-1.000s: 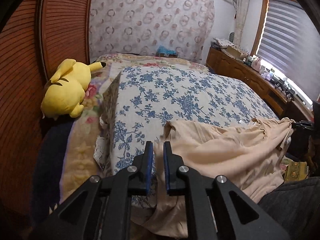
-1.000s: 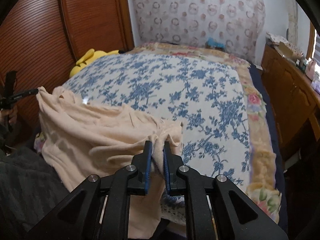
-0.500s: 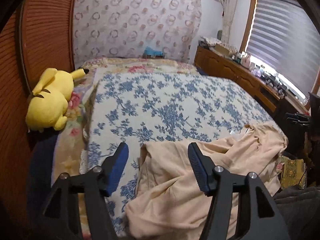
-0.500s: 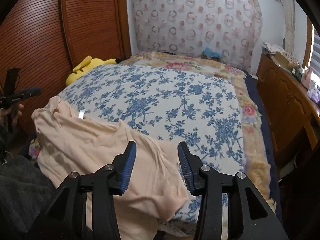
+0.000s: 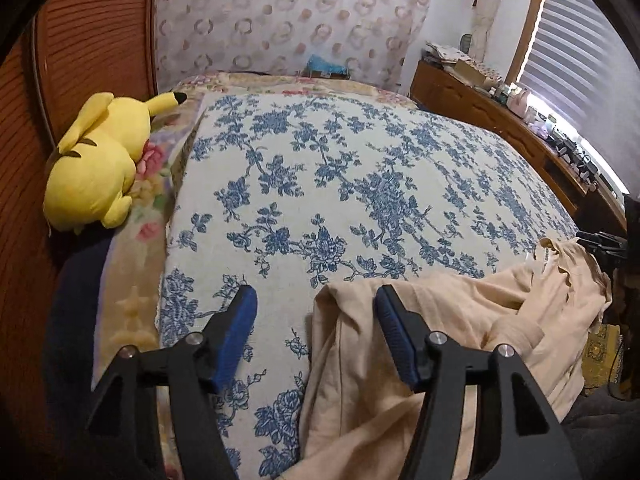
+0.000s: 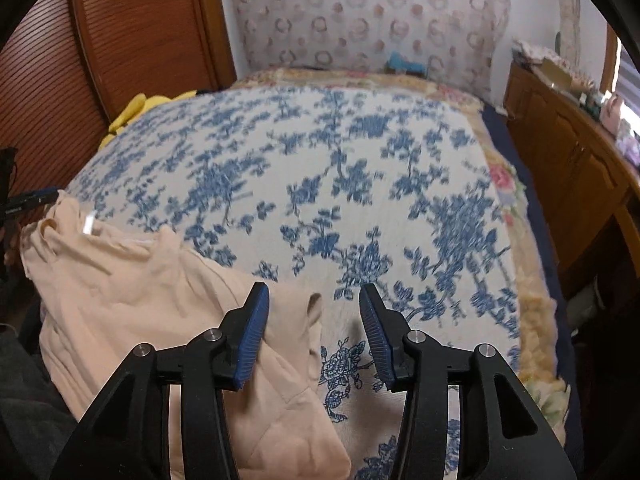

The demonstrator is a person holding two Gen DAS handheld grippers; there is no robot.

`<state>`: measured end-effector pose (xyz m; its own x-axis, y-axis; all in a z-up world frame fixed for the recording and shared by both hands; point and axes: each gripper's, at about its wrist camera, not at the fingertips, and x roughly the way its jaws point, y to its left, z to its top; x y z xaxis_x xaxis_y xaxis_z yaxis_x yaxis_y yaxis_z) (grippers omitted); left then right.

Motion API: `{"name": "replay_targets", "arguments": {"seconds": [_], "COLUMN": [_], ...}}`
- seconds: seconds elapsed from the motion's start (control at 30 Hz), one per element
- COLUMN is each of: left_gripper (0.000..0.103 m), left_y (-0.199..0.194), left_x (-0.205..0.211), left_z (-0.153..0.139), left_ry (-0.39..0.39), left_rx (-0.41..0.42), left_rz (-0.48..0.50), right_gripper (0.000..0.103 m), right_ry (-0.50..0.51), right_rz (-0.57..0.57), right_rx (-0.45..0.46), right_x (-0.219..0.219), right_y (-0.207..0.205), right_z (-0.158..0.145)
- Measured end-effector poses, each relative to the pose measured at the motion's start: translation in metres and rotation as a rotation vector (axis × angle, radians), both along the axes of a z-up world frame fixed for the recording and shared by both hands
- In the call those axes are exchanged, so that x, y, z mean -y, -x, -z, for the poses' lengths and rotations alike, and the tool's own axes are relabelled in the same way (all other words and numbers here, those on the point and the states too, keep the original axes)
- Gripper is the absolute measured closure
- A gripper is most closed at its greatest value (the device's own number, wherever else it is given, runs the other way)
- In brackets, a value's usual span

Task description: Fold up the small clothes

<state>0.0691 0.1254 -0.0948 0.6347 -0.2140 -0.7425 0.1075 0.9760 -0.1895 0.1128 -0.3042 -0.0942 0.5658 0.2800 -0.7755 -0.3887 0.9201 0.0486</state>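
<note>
Lying under open jaws: garment [image 5: 440, 320]

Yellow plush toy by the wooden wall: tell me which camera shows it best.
The left wrist view. There the yellow plush toy lies whole on the floral blanket edge beside the blue-flowered bedspread, its black-tipped ear visible. The right wrist view shows only a yellow sliver behind the bedspread's far edge.

One beige soft-knit garment [image 5: 460, 320] lies on one white bedspread with blue floral print [image 5: 340, 184]. One yellow plush toy [image 5: 96, 164] rests at the bed's edge. Two black grippers with blue ribbed pads: left gripper [image 5: 314, 312], right gripper [image 6: 314, 312].
</note>
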Motion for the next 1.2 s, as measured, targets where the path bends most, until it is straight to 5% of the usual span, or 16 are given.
{"name": "replay_targets", "arguments": {"seconds": [0.67,0.77,0.9,0.93,1.07,1.2], "left_gripper": [0.042,0.051,0.079,0.092,0.097,0.098], "left_y": [0.006,0.007,0.007,0.008,0.02,0.047], "left_x": [0.014,0.02,0.028,0.029,0.03,0.025], "left_z": [0.009,0.009,0.008,0.008,-0.009,-0.053], "left_ry": [0.02,0.036,0.036,0.03,0.042,0.092], "left_rx": [-0.015,-0.006,-0.009,-0.006,0.04,0.163], "left_rz": [0.026,0.058,0.083,0.074,0.061,0.048], "right_gripper": [0.057,0.063,0.079,0.089,0.095,0.096], "right_ry": [0.007,-0.007,-0.054,-0.069,-0.071,-0.099], "right_rz": [-0.035,-0.043,-0.047,-0.051,0.027,0.042], "right_rx": [0.003,0.002,-0.014,-0.021,0.022,0.14], "right_x": [-0.014,-0.014,-0.012,-0.011,-0.007,-0.003], "right_y": [0.003,0.004,0.004,0.005,0.018,0.052], "right_z": [0.011,0.012,0.012,0.012,0.004,-0.034]}}
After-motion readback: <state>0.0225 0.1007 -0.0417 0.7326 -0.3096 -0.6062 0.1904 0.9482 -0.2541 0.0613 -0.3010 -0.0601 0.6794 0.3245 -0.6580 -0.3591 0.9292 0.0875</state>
